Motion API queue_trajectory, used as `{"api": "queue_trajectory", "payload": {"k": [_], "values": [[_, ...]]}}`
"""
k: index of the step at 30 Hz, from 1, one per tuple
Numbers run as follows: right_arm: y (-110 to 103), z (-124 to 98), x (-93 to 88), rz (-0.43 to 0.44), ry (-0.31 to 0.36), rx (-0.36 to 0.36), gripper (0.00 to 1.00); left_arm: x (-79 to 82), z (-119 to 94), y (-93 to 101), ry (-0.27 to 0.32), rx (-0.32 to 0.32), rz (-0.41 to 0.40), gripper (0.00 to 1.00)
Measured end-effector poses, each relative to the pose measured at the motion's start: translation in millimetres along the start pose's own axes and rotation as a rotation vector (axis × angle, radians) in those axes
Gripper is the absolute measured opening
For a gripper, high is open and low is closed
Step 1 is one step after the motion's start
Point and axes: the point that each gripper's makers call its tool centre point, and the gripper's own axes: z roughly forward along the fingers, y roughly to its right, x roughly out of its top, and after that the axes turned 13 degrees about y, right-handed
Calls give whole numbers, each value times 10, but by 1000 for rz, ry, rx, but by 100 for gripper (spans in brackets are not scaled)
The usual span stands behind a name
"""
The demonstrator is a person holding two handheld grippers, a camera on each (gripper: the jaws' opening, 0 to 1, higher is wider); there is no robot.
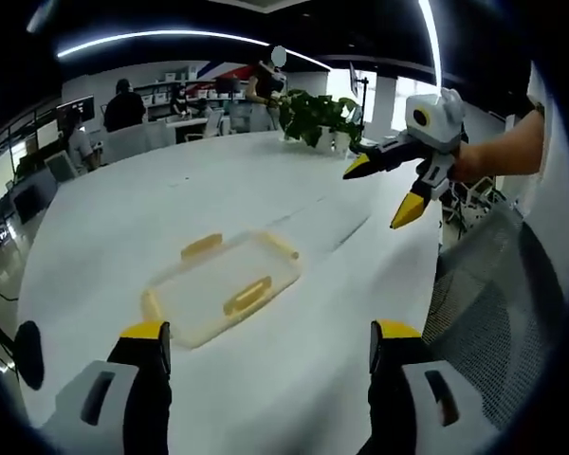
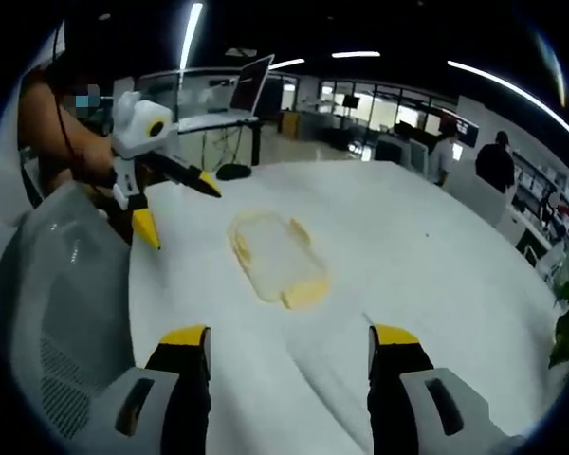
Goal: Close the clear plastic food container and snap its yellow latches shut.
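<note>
A clear plastic food container (image 1: 226, 287) with yellow latches lies flat on the white table (image 1: 123, 227), its lid on; the same container (image 2: 277, 258) lies mid-table in the right gripper view. My left gripper (image 1: 266, 334) is open above the table's near edge, short of the container. My right gripper (image 2: 286, 334) is open too, also held back from it. In the left gripper view the right gripper (image 1: 391, 190) hangs open in the air at the upper right. The left gripper (image 2: 175, 206) hovers open left of the container in the right gripper view.
A grey mesh chair (image 1: 498, 303) stands at the table's right edge, and the same chair (image 2: 62, 303) is at the left. A potted plant (image 1: 321, 118) sits at the table's far end. People sit at desks in the background.
</note>
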Motion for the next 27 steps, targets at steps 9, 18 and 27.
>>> {"api": "queue_trajectory", "payload": {"k": [9,18,27], "values": [[4,82,-2,-14,-12,23,67,-27,40,-63,-25,-14,25,86],[74,200,76,-24,-10,38,66,-43,79,-122,-45,-32,47,85],[94,351,136,-53,-22,71,63,-50,78,-236,-65,-34,81,83]]}}
